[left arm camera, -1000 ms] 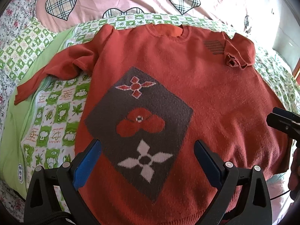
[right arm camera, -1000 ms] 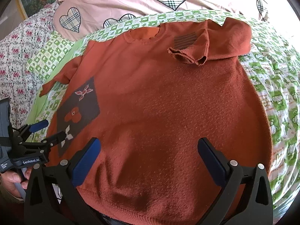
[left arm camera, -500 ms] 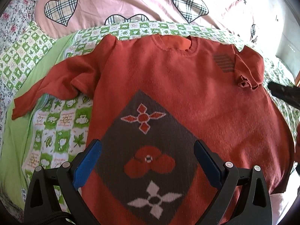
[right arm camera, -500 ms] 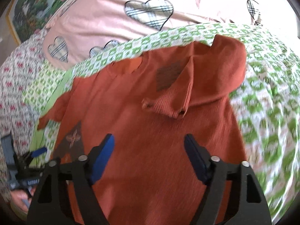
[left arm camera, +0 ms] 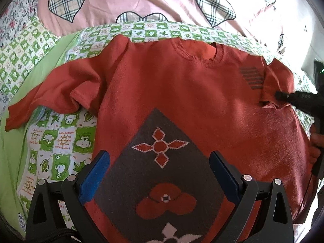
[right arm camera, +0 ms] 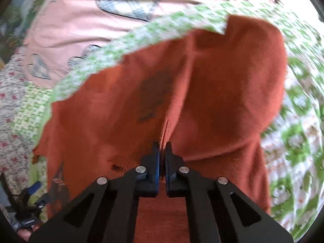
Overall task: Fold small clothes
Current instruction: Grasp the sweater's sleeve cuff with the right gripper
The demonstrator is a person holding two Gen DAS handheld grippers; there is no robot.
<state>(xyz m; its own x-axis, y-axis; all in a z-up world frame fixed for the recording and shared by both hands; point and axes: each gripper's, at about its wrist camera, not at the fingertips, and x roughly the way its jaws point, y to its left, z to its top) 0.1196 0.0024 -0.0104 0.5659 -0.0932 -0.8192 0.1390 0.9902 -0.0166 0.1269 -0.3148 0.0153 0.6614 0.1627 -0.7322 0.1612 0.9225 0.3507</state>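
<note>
A rust-red sweater (left arm camera: 182, 93) with a dark diamond panel and flower motifs lies face up on the bed. Its left sleeve (left arm camera: 50, 93) stretches out to the left. Its right sleeve (left arm camera: 277, 81) is folded in over the chest. My left gripper (left arm camera: 160, 174) is open and hovers over the diamond panel, holding nothing. My right gripper (right arm camera: 162, 147) is shut on the cuff of the folded right sleeve (right arm camera: 232, 101); it shows in the left wrist view (left arm camera: 283, 95) at the right edge. The right wrist view is blurred.
The sweater lies on a green-and-white checked sheet (left arm camera: 60, 145). A pink quilt with plaid hearts (left arm camera: 141, 2) lies behind it. A floral cloth (right arm camera: 12, 105) lies at the left. The bed's right edge (left arm camera: 309, 46) is near the right sleeve.
My right gripper moved forward to the folded right sleeve and closed on its cuff. My left gripper moved up the sweater towards the collar, still open.
</note>
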